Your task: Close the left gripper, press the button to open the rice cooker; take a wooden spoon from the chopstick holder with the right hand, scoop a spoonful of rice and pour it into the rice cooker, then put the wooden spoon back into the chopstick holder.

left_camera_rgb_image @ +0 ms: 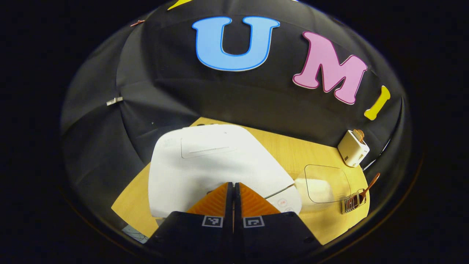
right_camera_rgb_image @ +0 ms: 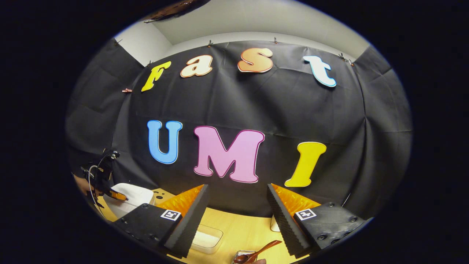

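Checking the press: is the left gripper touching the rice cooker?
Cannot tell. In the left gripper view the shut left gripper overlaps the rice cooker lid, hiding any contact or gap.

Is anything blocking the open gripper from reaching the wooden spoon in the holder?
Nothing visible blocks it. In the right gripper view, the right gripper is open, and the wooden spoon sticks out of the chopstick holder just below and ahead of the fingers, with bare table between them.

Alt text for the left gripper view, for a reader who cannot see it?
The left gripper, fingers shut, points down at the closed white rice cooker on a wooden table. To its right sit a clear rice container and a wooden spoon in its holder.
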### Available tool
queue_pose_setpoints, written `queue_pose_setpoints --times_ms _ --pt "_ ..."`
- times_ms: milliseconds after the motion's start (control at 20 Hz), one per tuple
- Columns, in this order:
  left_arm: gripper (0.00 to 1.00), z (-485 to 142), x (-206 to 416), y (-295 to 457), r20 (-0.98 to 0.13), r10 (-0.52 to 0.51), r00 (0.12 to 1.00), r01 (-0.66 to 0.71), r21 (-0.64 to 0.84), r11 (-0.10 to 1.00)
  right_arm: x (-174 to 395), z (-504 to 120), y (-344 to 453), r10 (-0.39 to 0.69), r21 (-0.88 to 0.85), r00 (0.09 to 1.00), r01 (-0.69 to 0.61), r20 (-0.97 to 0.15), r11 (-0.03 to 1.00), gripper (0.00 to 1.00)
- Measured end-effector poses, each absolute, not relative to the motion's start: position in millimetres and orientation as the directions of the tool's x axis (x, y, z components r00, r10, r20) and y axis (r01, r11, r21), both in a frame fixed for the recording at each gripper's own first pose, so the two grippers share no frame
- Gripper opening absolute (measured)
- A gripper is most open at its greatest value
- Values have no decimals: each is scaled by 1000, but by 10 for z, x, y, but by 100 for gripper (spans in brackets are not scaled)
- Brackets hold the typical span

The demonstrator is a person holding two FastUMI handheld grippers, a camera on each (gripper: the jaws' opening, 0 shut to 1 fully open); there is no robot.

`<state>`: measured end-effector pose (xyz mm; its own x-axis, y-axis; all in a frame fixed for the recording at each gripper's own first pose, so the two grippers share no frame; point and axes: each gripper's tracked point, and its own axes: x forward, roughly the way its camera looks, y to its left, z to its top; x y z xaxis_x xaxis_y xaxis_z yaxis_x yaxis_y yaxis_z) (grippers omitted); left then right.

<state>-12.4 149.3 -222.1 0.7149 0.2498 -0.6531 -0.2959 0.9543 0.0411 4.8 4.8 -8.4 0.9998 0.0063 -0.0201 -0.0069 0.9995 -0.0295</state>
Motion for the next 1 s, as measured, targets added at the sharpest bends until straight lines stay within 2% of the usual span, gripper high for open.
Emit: queue_pose_setpoints --times_ms 350,600,1000 --pt "6 -1307 268 1655 -461 306 833 -317 57 947 13 -82 -24 -7 -26 1000 6 -21 1000 97" --pt "6 -1019 437 1783 -375 325 868 -320 77 944 -27 -73 -86 -19 -26 1000 19 -21 999 97" --pt "5 -568 454 1701 -176 329 928 -318 90 944 -68 -95 -115 -27 -27 999 26 -29 999 97"
